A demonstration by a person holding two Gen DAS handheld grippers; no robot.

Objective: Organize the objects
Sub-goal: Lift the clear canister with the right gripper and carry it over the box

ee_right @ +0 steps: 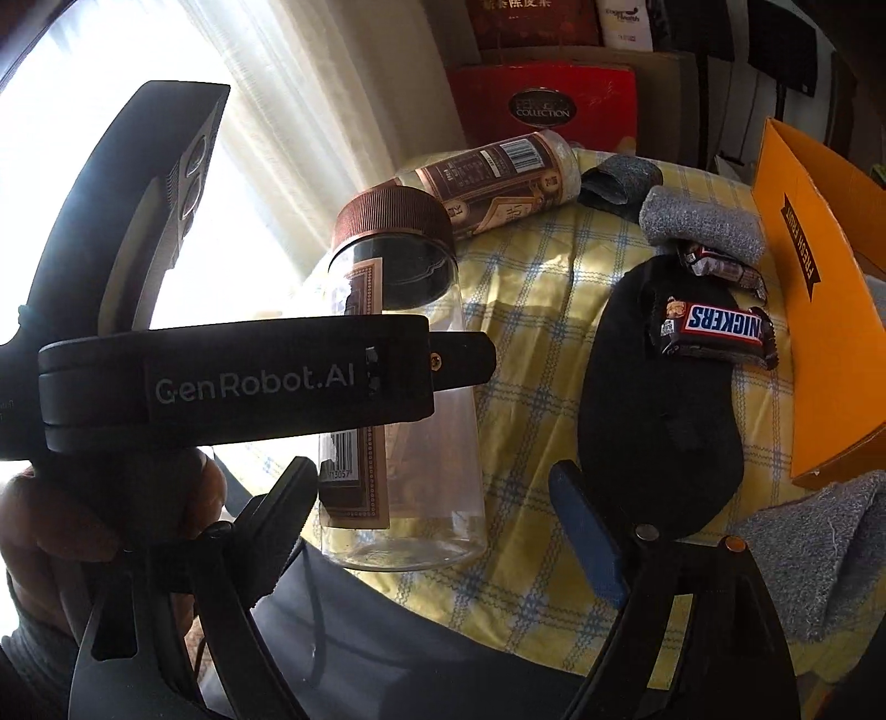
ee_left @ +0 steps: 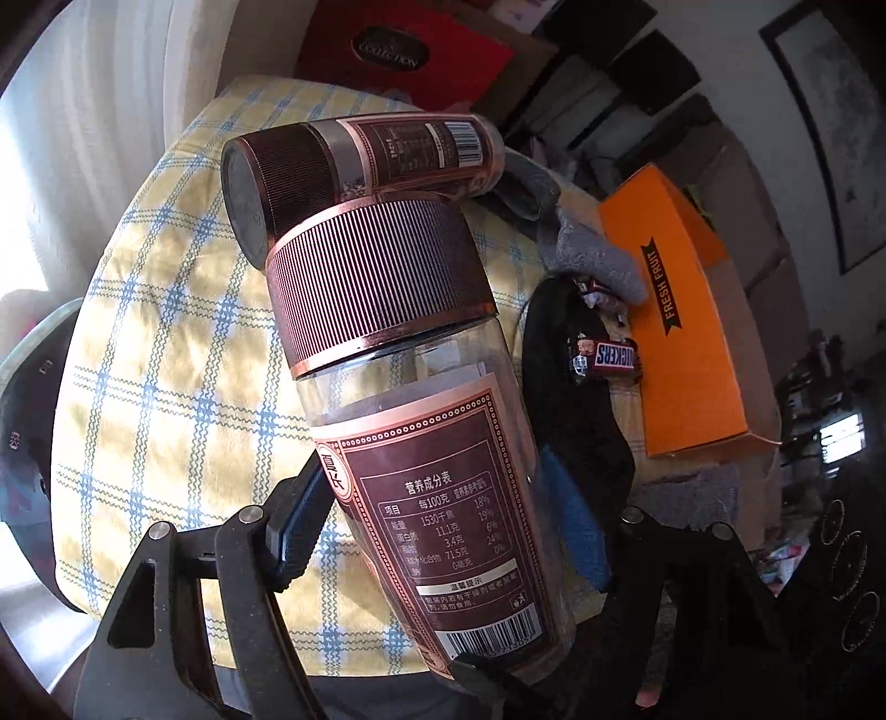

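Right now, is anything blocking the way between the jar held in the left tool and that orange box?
Yes. Between the clear jar and the orange box lies a black pouch with Snickers bars on it, and a grey cloth roll behind them. All lie low on the checked tablecloth, so lifting over looks possible.

A yellow cloth (ee_left: 166,360) with blue checks spreads beneath and ahead of the left gripper (ee_left: 443,498), and far beyond its fingertips a red box (ee_left: 398,50) lettered COLLECTION stands behind the cloth. Up and to the left of the right gripper (ee_right: 432,476), a pale curtain (ee_right: 310,83) hangs beside a bright window (ee_right: 44,138). Far to the left gripper's upper right, a dark-framed picture (ee_left: 830,127) hangs on the wall above brown cardboard boxes (ee_left: 742,183).
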